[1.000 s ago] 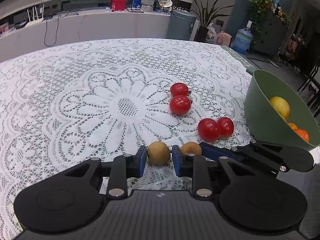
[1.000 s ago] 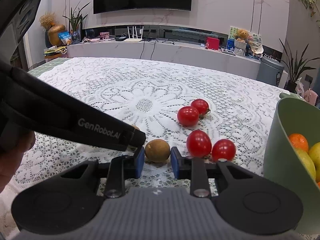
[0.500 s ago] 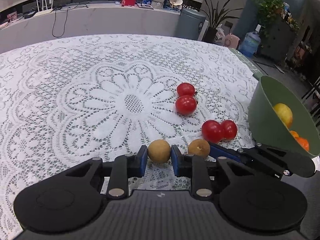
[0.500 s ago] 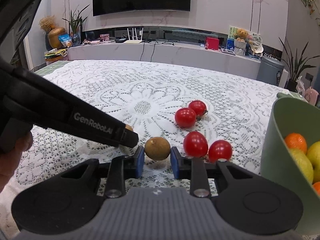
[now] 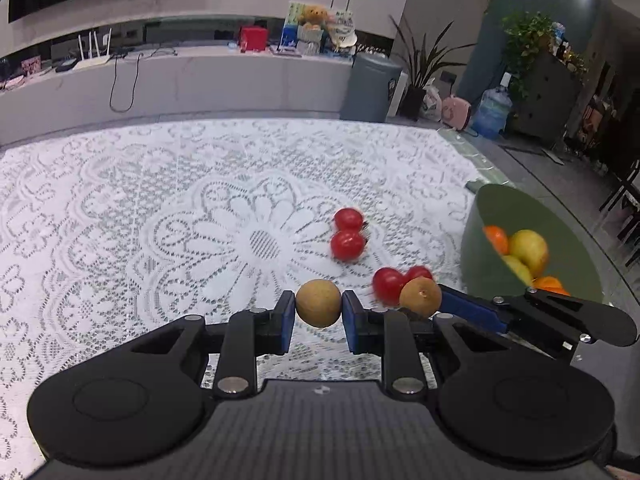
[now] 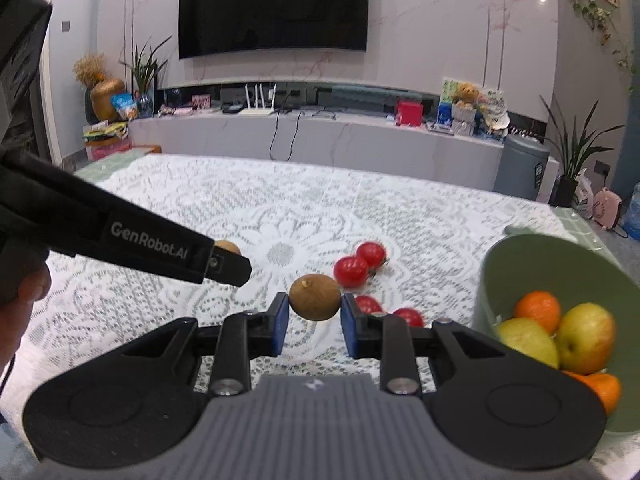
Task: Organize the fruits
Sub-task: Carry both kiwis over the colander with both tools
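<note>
Pinching a round brown fruit between its blue pads, the left gripper holds it raised above the lace tablecloth, and the right gripper grips a second brown fruit the same way, stem scar turned up. Seen from the left wrist, that second fruit sits just right of the first, in front of a pair of cherry tomatoes. Another pair of cherry tomatoes lies farther out on the cloth, touching each other, near the big flower pattern. From the right wrist, the left gripper's black finger crosses from the left, hiding most of its fruit. A green bowl stands tilted at the right edge of the table, holding oranges and yellow apples. Beyond the table runs a long white counter under a wall television
</note>
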`<action>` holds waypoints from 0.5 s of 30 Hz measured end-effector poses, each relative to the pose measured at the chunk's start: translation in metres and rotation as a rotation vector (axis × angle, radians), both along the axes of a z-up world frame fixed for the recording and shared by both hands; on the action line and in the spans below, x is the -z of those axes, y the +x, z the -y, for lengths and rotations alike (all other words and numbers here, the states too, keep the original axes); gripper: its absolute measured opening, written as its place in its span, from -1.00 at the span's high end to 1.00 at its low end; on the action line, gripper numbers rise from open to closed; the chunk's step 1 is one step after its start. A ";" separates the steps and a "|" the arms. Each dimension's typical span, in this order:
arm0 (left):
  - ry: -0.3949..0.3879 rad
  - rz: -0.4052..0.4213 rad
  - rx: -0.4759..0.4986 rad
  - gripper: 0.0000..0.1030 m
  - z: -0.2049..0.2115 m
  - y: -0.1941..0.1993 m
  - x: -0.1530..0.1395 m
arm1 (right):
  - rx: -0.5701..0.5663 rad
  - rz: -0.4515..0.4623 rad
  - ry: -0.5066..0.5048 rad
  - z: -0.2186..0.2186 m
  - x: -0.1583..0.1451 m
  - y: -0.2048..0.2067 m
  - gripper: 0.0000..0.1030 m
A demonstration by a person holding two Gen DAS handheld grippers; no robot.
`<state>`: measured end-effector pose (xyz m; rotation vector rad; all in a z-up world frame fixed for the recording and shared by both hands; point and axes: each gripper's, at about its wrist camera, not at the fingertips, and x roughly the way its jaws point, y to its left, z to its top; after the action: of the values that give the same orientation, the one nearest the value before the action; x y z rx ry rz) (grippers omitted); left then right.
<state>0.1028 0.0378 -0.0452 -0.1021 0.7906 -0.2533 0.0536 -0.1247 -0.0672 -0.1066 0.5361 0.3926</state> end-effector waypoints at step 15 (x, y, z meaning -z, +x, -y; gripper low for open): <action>0.000 0.123 0.180 0.46 0.057 -0.021 -0.045 | 0.137 0.074 0.008 0.066 -0.046 -0.036 0.52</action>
<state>0.0817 -0.0188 0.0003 -0.0152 0.6774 -0.4263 0.0178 -0.1909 -0.0213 -0.0758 0.4655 0.2563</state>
